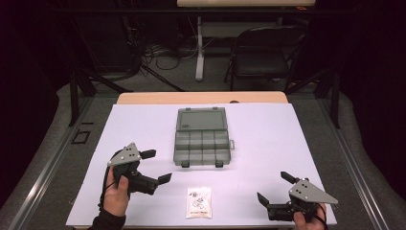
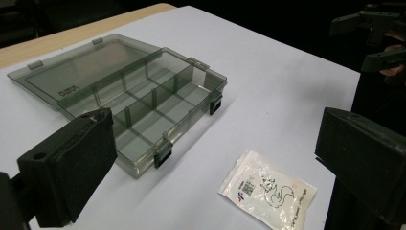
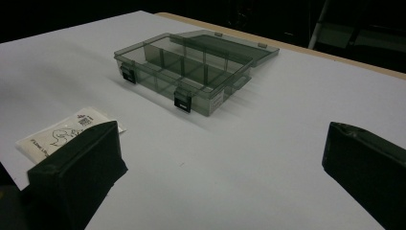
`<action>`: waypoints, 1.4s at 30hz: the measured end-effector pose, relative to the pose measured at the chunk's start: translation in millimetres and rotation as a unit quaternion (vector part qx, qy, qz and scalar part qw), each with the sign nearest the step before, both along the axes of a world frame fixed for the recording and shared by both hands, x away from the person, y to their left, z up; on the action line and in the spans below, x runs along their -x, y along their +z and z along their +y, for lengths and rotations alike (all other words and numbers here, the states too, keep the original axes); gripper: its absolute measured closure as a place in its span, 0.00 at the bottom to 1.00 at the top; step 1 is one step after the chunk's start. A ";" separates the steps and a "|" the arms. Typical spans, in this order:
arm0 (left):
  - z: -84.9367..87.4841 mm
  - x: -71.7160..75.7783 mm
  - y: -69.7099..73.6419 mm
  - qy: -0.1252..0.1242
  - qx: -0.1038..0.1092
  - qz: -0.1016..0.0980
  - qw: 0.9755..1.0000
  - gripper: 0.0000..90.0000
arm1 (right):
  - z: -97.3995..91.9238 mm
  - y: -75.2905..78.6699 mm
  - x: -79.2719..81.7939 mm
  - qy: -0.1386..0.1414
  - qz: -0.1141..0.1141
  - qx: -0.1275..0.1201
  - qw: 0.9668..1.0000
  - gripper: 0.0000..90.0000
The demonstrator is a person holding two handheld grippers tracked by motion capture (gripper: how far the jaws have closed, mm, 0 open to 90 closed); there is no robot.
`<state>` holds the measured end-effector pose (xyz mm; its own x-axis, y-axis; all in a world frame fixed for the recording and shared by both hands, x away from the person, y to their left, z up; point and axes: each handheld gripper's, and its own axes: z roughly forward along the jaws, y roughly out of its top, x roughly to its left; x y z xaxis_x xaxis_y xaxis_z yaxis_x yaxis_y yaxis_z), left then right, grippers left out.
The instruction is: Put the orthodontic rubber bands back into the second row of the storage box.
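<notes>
Both hands low at the near edge, left gripper (image 1: 156, 166) and right gripper (image 1: 275, 187) each spread wide and empty, flanking the small white packet (image 1: 198, 202), open compartment box (image 1: 202, 138) lying just beyond.

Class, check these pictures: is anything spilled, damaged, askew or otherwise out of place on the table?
Nothing stands out. The compartment box sits square with its lid open flat, its compartments look empty, and the small packet lies flat and intact nearby. Both grippers are open, holding nothing.

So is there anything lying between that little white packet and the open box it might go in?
Nothing visible. The white packet lies flat on bare table just in front of the open box, whose compartments look empty. Both tongs, left and right, are open, off to either side.
</notes>
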<state>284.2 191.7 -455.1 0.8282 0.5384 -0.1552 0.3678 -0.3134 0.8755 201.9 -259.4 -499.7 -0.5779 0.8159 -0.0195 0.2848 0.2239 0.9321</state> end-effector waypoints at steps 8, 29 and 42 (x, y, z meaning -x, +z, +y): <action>-10.1 -3.7 -4.3 -0.006 -0.013 0.008 1.000 0.00 | -0.1 0.4 0.4 0.001 -0.001 0.001 1.000 0.00; -32.3 -11.4 -17.9 -0.012 -0.047 0.036 0.998 0.00 | -0.9 0.9 0.8 0.000 -0.001 0.001 1.000 0.00; -43.6 -14.3 -37.0 -0.009 -0.068 0.061 0.996 0.00 | -0.9 0.5 0.4 0.001 -0.001 -0.001 1.000 0.00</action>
